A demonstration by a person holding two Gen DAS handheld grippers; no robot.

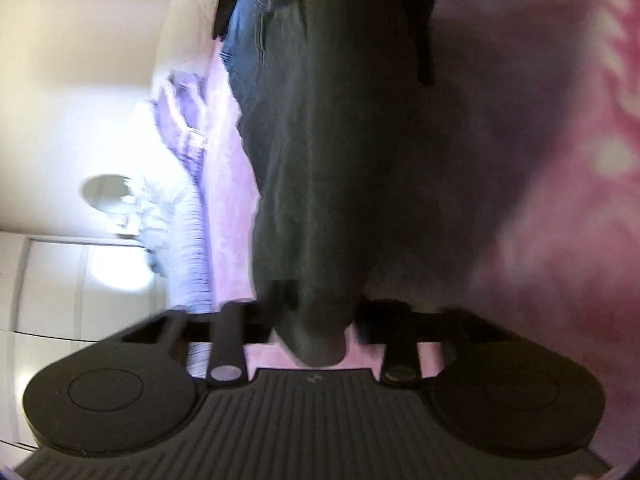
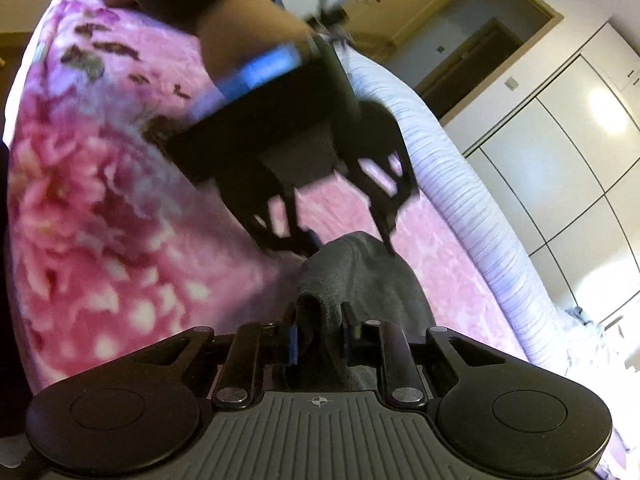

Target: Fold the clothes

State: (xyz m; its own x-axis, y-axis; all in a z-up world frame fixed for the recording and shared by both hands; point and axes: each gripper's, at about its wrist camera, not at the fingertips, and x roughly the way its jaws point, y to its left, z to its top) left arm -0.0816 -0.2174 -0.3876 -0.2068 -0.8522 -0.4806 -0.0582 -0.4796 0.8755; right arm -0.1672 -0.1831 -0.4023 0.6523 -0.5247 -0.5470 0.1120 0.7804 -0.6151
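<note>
Right wrist view showed the largest thing first: a pink floral blanket (image 2: 100, 208) spread over the bed, with a pale ribbed cover (image 2: 472, 216) along its far edge and white wardrobe doors (image 2: 568, 168) beyond. On the blanket lay the dark grey garment (image 2: 360, 276), bunched into a raised ridge between the two tools. In the left wrist view the same garment (image 1: 328, 160) hung in a long band away from the camera, with blue jeans (image 1: 248, 48) and a lilac piece (image 1: 188, 128) near it. The left gripper (image 2: 344, 236), blurred, came down on the far end of the cloth; its own view showed its fingers (image 1: 228, 344) drawn close with cloth (image 1: 320, 344) gathered between them. The right gripper (image 2: 320, 340) was nearly closed, pinching a fold of the garment. Judging by this, a fold was under way on the grey piece, lifted at both ends, and not yet laid flat; the jeans and lilac piece looked unfolded, though blur hid detail.
</note>
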